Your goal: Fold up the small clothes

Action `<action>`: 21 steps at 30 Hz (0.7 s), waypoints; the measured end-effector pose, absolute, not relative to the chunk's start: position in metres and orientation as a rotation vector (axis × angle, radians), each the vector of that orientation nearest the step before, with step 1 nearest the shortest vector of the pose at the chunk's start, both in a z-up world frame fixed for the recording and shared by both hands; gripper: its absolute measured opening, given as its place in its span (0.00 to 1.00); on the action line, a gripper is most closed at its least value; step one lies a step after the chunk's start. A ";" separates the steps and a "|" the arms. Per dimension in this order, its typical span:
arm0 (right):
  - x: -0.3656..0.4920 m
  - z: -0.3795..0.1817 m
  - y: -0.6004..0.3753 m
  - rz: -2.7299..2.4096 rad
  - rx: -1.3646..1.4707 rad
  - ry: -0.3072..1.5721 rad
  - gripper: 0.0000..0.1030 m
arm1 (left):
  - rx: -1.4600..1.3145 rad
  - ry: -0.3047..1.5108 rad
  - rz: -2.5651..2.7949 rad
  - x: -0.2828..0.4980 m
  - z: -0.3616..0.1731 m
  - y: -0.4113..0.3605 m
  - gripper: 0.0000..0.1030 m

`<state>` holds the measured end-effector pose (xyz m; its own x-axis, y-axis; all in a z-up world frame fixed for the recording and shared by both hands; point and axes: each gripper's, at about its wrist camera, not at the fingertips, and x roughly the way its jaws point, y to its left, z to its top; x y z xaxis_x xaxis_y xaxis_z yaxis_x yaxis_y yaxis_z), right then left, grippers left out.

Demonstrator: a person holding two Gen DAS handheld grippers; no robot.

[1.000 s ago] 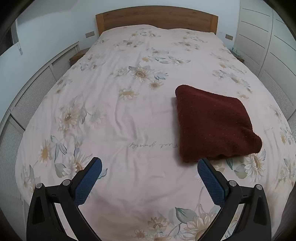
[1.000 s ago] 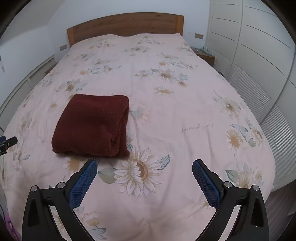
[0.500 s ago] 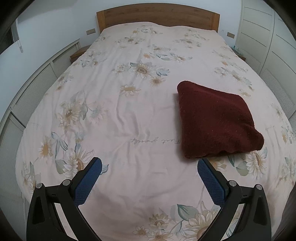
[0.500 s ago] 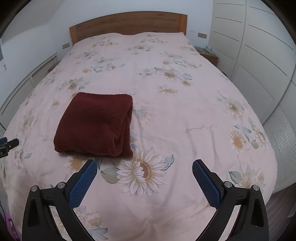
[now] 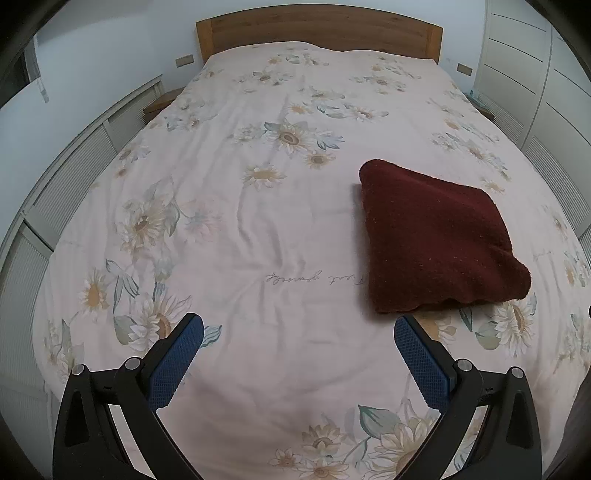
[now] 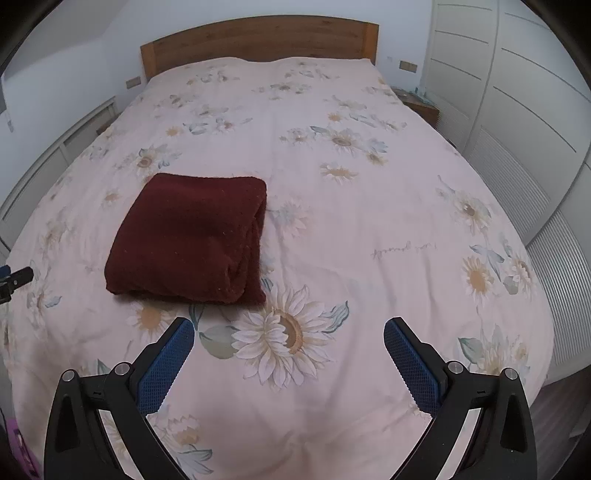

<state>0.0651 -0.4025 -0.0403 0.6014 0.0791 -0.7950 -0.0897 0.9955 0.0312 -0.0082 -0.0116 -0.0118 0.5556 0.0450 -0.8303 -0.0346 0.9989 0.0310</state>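
Left gripper [image 5: 298, 328]: jaws spread wide, nothing between them, blue ribbed pads facing inward over bare bedspread near the foot of the bed. Not touching the cloth. The tip of its right-hand pad sits just below the near edge of the garment in the left wrist view; contact cannot be judged there, but a gap of sheet shows between them.

Right gripper [image 6: 289, 332]: jaws likewise spread wide and empty. It hangs over a large printed sunflower [image 6: 284, 332] on the bedspread, with the garment up and to the left of it.

Dark red garment [image 5: 436, 240] [image 6: 192, 236]: folded into a thick, roughly square bundle, fuzzy knit texture, lying flat on the bed [image 5: 258, 221] [image 6: 369, 206]. Rounded fold along the side that faces right in the right wrist view; stacked layers show at that side's near corner. Its near edge is slightly wavy in the left wrist view. It lies in the near half of the bed, between the two grippers' fields.

Bedspread: pale pink, flower print, a line of cursive script [image 5: 316, 277] beside the garment; light creases around it.

Surroundings: wooden headboard [image 5: 317, 31] at the far end, white louvred wardrobe doors [image 6: 517, 122] on the right, white panelling on the left. Small dark part of the other tool [image 6: 16, 278] shows at the left edge of the right wrist view.
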 end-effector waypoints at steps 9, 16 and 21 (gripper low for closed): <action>0.064 -0.041 -0.404 0.092 -0.016 0.927 0.99 | 0.020 0.970 0.057 -0.009 -0.011 -0.011 0.99; 0.062 -0.042 -0.403 0.101 -0.021 0.927 0.99 | 0.049 0.945 0.039 -0.012 -0.003 -0.016 0.99; 0.060 -0.041 -0.401 0.111 -0.024 0.928 0.99 | 0.060 0.936 0.021 -0.012 0.002 -0.021 0.99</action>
<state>0.0597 -0.4007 -0.0415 0.5939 0.0851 -0.8000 -0.1060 0.9940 0.0270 -0.0118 -0.0211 0.0018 0.5926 0.0441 -0.8043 0.0083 0.9981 0.0608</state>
